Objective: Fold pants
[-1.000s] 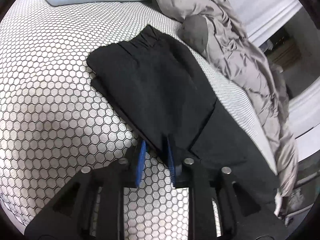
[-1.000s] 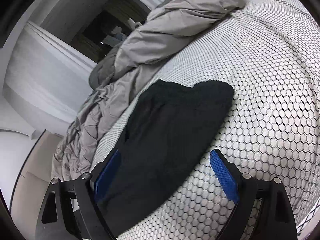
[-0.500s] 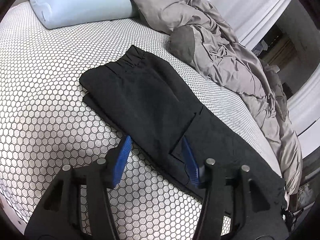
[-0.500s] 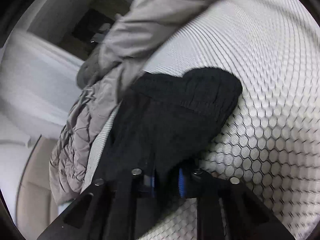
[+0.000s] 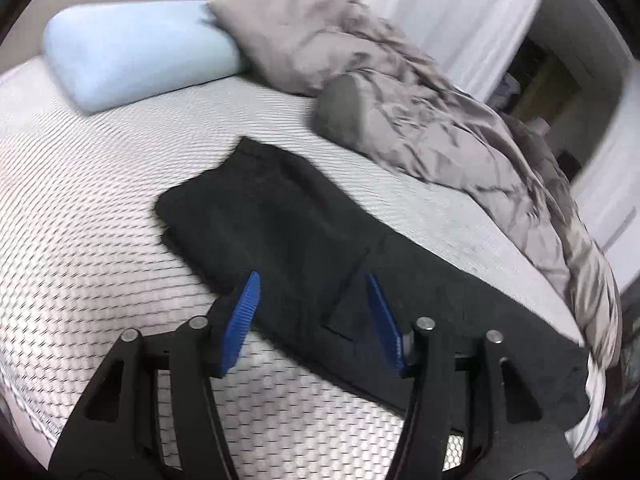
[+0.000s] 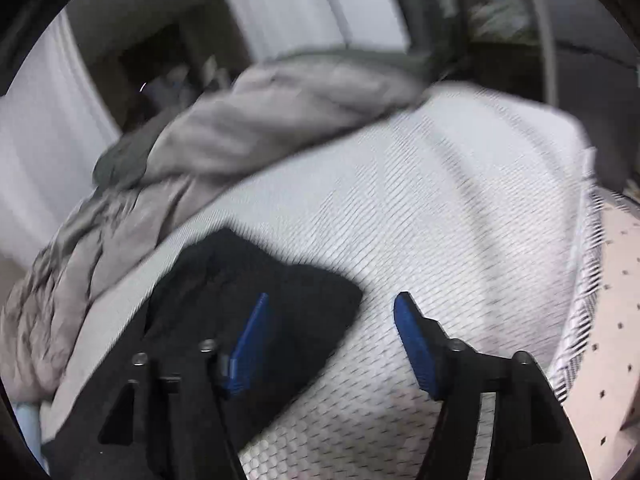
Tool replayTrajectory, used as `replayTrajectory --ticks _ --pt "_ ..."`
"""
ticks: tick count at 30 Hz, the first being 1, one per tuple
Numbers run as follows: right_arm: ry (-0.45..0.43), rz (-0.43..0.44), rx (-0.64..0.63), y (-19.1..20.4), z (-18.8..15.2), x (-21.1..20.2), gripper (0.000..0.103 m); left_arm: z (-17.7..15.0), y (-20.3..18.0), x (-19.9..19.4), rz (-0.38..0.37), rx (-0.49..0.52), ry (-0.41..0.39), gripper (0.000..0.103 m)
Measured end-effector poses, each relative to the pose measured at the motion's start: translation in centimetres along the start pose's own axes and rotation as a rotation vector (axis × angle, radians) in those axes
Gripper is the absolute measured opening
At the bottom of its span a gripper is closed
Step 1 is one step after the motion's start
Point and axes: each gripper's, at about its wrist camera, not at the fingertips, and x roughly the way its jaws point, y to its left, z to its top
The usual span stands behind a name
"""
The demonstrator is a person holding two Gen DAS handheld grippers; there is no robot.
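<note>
Pants (image 5: 304, 248), black and doubled lengthwise on the bed (image 5: 100, 216), lie ahead of the empty, spread jaws of the left gripper (image 5: 314, 316) and right gripper (image 6: 332, 344); the cross fold seemingly awaits, needing fresh grips.

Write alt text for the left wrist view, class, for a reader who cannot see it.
Black pants lie folded lengthwise on a bed with a white hexagon-patterned cover, while the open left gripper hovers over their near edge, holding nothing. Behind them lie a pale blue pillow and a rumpled grey duvet.
</note>
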Motion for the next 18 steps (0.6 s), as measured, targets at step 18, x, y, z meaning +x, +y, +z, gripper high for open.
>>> replayTrajectory --ticks 18 --pt "0.26 0.388 -0.333 13.3 -5.4 1.6 0.086 -0.6 -20.2 14.6 -0.115 0.852 0.431 0.074"
